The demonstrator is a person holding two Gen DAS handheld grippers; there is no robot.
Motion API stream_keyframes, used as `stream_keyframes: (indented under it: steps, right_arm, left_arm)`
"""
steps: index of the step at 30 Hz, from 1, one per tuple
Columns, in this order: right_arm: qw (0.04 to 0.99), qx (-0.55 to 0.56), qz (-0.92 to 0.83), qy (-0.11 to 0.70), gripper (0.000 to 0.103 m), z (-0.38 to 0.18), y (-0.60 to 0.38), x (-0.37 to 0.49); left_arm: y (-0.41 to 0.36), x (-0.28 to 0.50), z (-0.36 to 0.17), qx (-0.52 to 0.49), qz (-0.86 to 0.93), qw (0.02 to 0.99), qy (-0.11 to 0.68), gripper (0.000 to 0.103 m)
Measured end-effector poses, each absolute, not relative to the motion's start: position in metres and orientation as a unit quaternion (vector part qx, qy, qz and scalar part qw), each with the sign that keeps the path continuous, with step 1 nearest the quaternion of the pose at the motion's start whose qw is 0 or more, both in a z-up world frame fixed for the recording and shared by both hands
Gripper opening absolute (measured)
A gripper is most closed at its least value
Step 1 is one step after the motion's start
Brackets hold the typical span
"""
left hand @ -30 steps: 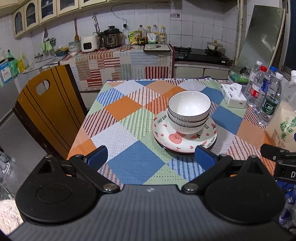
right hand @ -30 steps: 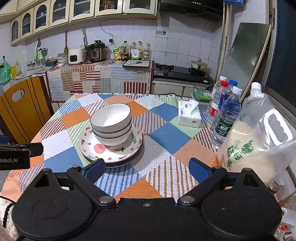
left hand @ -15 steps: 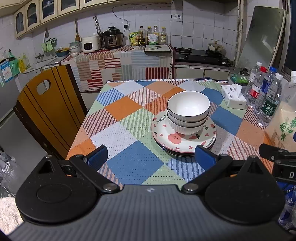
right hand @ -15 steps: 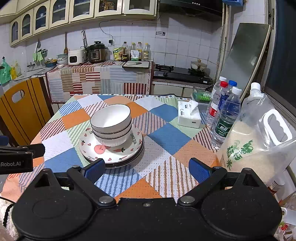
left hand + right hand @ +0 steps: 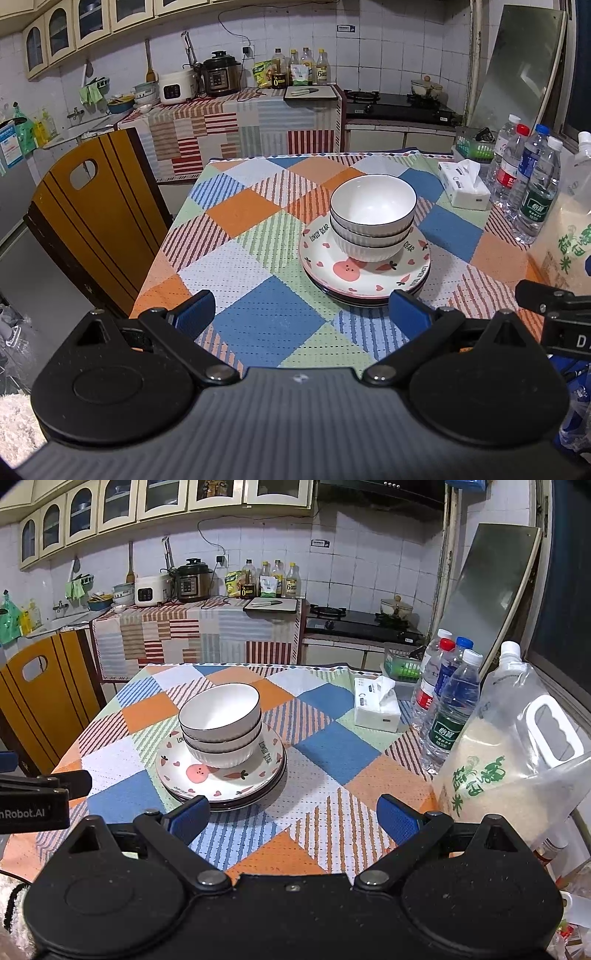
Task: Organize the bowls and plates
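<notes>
Nothing has shifted in the last second: bowls (image 5: 373, 218) stay nested on the plates (image 5: 364, 275); both hand-held grippers, left (image 5: 301, 312) and right (image 5: 293, 814), hang wide and empty, so organizing looks finished.

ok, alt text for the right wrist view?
Nested white bowls sit on stacked plates on a patchwork tablecloth, beyond the open, empty right gripper. Water bottles and a rice bag stand right.
</notes>
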State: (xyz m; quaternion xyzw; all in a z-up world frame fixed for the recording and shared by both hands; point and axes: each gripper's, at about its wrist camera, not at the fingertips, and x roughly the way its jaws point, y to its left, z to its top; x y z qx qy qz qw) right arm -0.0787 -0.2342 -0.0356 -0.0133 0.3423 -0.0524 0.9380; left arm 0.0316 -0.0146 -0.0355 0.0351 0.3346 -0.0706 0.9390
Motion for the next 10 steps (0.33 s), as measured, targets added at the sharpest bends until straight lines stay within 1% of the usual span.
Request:
stream_keyframes:
  steps: [10]
  right_arm:
    - [0.937, -0.013, -0.053, 0.344, 0.099, -0.0373, -0.2347, -0.0790]
  left_arm:
    - [-0.0126, 0.0308, -0.0352, 0.032, -0.066, 0.940, 0.333, 0.102]
